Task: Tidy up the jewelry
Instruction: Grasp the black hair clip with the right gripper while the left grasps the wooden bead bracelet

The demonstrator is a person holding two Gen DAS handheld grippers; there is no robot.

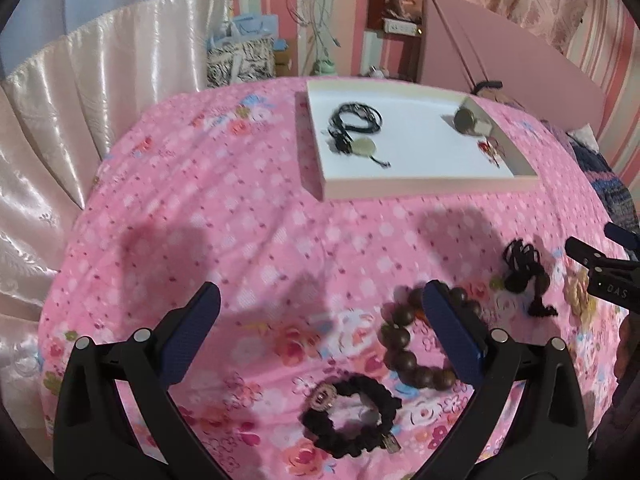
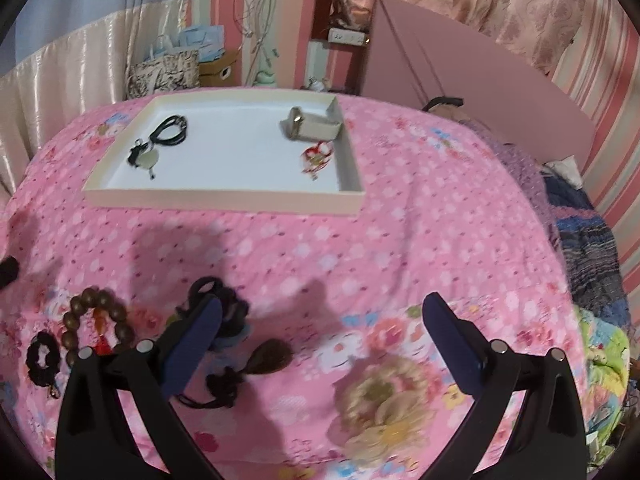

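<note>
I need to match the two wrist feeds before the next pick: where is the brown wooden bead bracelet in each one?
Left wrist view: brown bead bracelet, lower right, partly behind the left gripper's right finger.
Right wrist view: same bracelet, lower left, left of the right gripper.
Shared landmark: the white tray farther back on the pink bedspread.

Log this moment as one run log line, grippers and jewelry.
left gripper: open, empty | right gripper: open, empty | tray: three pieces | bed: wooden bead bracelet, black bracelet, dark pendant

pink floral bedspread (image 2: pixel 400 240) under me. pink headboard (image 2: pixel 460 60) far right, cream satin curtain (image 1: pixel 60 120) left, cables (image 1: pixel 316 20) hanging on striped wall, patterned bag (image 1: pixel 240 60) beyond.
</note>
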